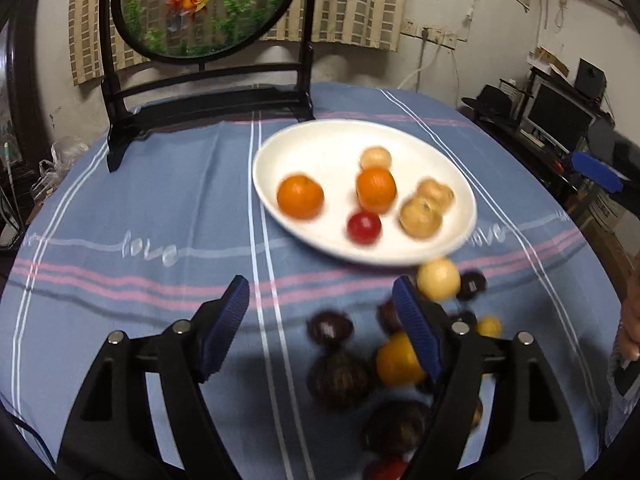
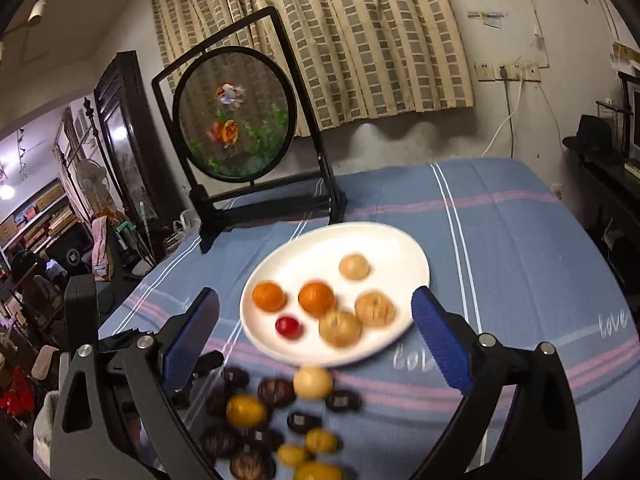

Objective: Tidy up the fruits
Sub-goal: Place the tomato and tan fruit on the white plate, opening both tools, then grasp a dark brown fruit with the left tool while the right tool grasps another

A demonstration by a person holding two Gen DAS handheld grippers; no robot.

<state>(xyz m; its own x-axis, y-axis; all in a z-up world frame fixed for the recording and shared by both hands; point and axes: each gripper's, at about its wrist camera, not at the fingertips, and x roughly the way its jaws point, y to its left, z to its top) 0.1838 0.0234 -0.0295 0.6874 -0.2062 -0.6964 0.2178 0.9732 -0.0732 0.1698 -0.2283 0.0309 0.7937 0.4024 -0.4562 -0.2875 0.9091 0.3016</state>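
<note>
A white oval plate (image 1: pixel 320 144) (image 2: pixel 392 240) lies on the blue striped tablecloth. It holds two oranges (image 1: pixel 300 196) (image 2: pixel 316 298), a small red fruit (image 1: pixel 363 227) (image 2: pixel 288 326) and three tan fruits (image 1: pixel 421 216) (image 2: pixel 340 327). In front of the plate lies a loose heap of dark brown fruits (image 1: pixel 340 376) (image 2: pixel 276 392), yellow fruits (image 1: pixel 398 360) (image 2: pixel 245 410) and a pale round one (image 1: pixel 438 279) (image 2: pixel 313 382). My left gripper (image 1: pixel 322 300) is open above the cloth, left of the heap, nothing between its pads. My right gripper (image 2: pixel 316 316) is open, wide around the plate's near side, holding nothing.
A black stand with a round goldfish panel (image 1: pixel 200 4) (image 2: pixel 236 120) rises at the table's back edge. A person's hand (image 1: pixel 630 312) shows at the right margin. Shelves and a monitor (image 1: pixel 560 116) lie beyond the table's right side.
</note>
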